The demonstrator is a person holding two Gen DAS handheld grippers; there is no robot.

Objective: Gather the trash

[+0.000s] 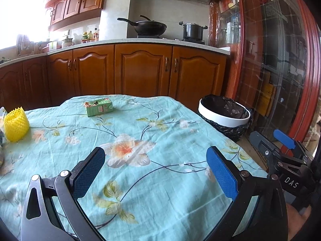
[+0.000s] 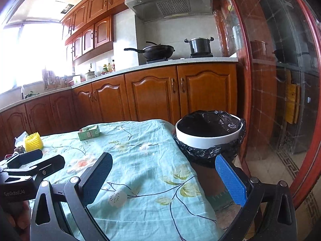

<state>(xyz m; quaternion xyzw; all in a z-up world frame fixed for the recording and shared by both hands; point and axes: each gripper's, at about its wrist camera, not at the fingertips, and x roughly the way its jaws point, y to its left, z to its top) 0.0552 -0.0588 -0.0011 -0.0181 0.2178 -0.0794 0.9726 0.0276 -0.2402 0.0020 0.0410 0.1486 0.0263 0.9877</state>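
A green drink carton (image 1: 98, 107) lies on its side at the far end of the table with the floral teal cloth (image 1: 140, 140); the right wrist view shows the carton (image 2: 89, 132) too. A yellow foam fruit net (image 1: 15, 124) stands at the table's left edge, and the right wrist view has this net (image 2: 33, 141) as well. My left gripper (image 1: 155, 168) hovers open over the cloth's near part, nothing between its pads. My right gripper (image 2: 163, 172) is open too, over the table's right edge, empty. A white-rimmed bin with a black liner (image 2: 209, 134) stands just beyond it; the left wrist view shows the bin (image 1: 223, 112).
Crumpled wrappers and tissue (image 2: 19, 146) lie by the foam net at the far left. Wooden cabinets (image 1: 140, 70) run behind the table, with a wok (image 1: 149, 27) and a pot (image 1: 192, 31) on the hob. A glass door with a red frame (image 2: 280, 80) closes off the right side.
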